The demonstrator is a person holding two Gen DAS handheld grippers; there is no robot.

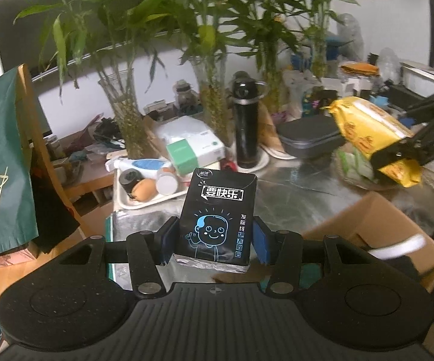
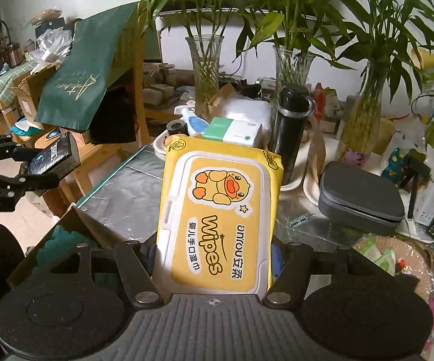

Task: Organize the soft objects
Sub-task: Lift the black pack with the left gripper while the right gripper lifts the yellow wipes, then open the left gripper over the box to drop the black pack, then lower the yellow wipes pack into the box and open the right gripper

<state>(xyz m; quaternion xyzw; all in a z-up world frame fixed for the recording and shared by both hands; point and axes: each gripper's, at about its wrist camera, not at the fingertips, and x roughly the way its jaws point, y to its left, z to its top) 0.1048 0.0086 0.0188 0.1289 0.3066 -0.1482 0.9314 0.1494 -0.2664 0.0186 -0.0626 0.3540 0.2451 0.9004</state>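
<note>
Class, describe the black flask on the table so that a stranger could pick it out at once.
Find the glass vases of bamboo at the back of the silver-topped table. In front of them stands the black flask, upright: the only tall dark cylinder, with a ring handle at its lid.

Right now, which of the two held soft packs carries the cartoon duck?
The yellow wipes pack, clamped in the right gripper. The left gripper holds the black tissue pack, smaller and printed with a cartoon child instead.

Kinda dim indoor light, glare off the shiny worktop (image 1: 292, 186), fisheye bending the edges, yellow wipes pack (image 1: 373, 138) motion-blurred.
</note>
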